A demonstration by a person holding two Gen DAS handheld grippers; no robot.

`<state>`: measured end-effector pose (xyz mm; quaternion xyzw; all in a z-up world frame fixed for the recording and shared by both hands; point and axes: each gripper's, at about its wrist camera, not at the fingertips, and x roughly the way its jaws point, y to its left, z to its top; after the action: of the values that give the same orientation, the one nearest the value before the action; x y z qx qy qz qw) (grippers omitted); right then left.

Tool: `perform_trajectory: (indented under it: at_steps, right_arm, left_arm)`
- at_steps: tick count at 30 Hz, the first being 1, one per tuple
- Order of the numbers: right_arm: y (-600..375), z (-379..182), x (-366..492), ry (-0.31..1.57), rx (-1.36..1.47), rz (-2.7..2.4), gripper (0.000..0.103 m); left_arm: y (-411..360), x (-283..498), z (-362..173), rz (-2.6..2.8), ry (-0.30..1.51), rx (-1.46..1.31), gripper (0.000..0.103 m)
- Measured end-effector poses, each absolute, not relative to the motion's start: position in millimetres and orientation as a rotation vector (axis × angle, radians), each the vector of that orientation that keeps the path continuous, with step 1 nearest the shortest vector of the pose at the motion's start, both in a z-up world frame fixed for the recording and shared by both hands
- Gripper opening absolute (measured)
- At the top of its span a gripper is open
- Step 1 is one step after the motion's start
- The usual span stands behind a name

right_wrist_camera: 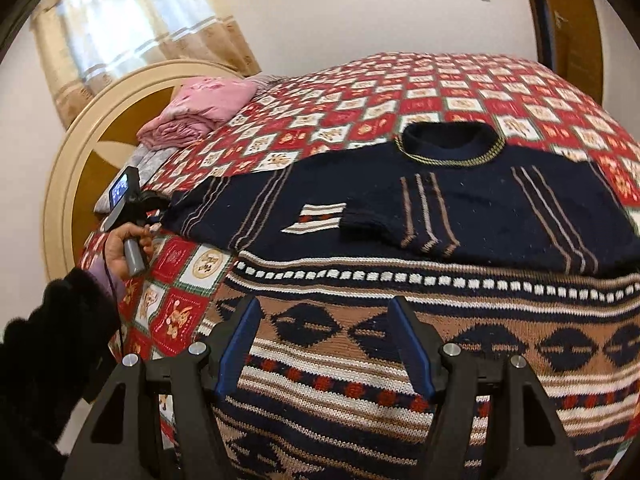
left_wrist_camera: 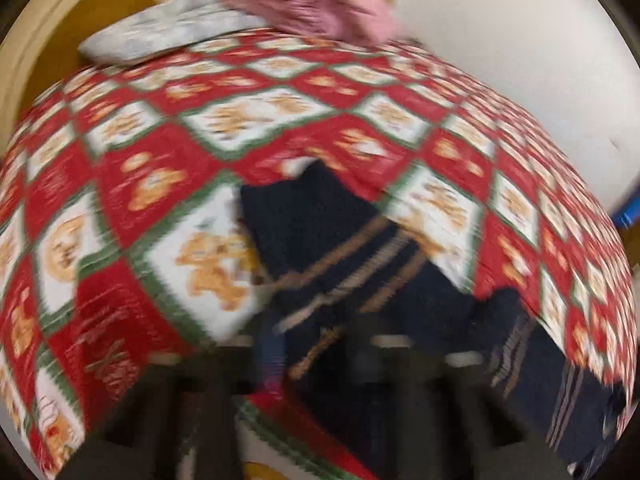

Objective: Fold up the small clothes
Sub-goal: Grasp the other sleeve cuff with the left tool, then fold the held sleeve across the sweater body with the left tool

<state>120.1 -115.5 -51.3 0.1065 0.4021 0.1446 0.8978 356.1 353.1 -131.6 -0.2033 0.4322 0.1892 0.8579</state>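
Right gripper (right_wrist_camera: 326, 344) gapes empty over the navy patterned knitted sweater (right_wrist_camera: 400, 360); left gripper's (left_wrist_camera: 304, 344) state is blurred, and its sleeve could slip.

Left wrist view heavily motion-blurred; right wrist view sharp, daylit from the curtained window (right_wrist_camera: 120, 28) upper left; fisheye bending toward both edges.

Bedroom. Bed (right_wrist_camera: 460, 80) under red, white and green checked quilt (right_wrist_camera: 360, 96). Cream and mustard curved headboard (right_wrist_camera: 76, 152) at bed's left end. Plain white wall (right_wrist_camera: 360, 8) behind. Window with beige sheer curtain (right_wrist_camera: 132, 28), daylight coming through. Brown wooden door (right_wrist_camera: 576, 32) at far right. Left wrist view motion-blurred; same quilt, white wall.
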Motion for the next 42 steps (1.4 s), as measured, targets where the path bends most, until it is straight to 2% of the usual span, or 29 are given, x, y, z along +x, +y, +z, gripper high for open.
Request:
perform_trajectory:
  at_steps: [6, 13, 15, 18, 22, 27, 31, 35, 40, 41, 42]
  right_arm:
    - [-125.0, -47.7, 113.1, 0.824, 0.259, 0.286, 0.067]
    - [-157.0, -41.7, 96.4, 0.783, 0.34, 0.22, 0.067]
    - [-167.1, -41.6, 90.5, 0.775, 0.361, 0.192, 0.067]
    - [-180.1, -42.1, 83.3, 0.769, 0.396, 0.169, 0.067]
    - [-200.8, -41.0, 72.1, 0.748, 0.429, 0.125, 0.067]
    - [-225.4, -43.7, 60.2, 0.727, 0.46, 0.073, 0.067]
    - [-242.5, -50.8, 51.4, 0.733, 0.502, 0.048, 0.067]
    - [-255.7, -51.9, 40.5, 0.722, 0.5, 0.017, 0.067]
    - [-273.1, -56.8, 37.5, 0.723, 0.547, -0.012, 0.067]
    - [-273.3, -57.2, 37.2, 0.725, 0.556, -0.01, 0.067]
    - [-274.4, -57.3, 41.3, 0.729, 0.574, 0.004, 0.067]
  left_arm:
    - [361.7, 340.9, -114.2, 0.364, 0.842, -0.517, 0.013]
    - [327.4, 326.8, -45.8, 0.27, 0.699, -0.504, 0.012]
    - [301.2, 325.9, -22.3, 0.213, 0.659, -0.455, 0.009]
    - [244.7, 321.9, 8.6, 0.091, 0.613, -0.393, 0.009]
    - [134.2, 297.8, 34.7, -0.111, 0.564, -0.263, 0.009]
    - [17.7, 266.9, 20.5, -0.273, 0.56, -0.114, 0.009]
    - [-69.8, 252.7, -31.9, -0.359, 0.654, 0.001, 0.009]
    - [-111.7, 234.7, -72.9, -0.433, 0.756, 0.06, 0.009]
    - [-104.7, 203.5, -78.2, -0.454, 0.785, 0.114, 0.019]
    - [-92.8, 196.4, -73.6, -0.435, 0.784, 0.123, 0.035]
    - [-83.8, 190.8, -71.1, -0.412, 0.782, 0.125, 0.055]
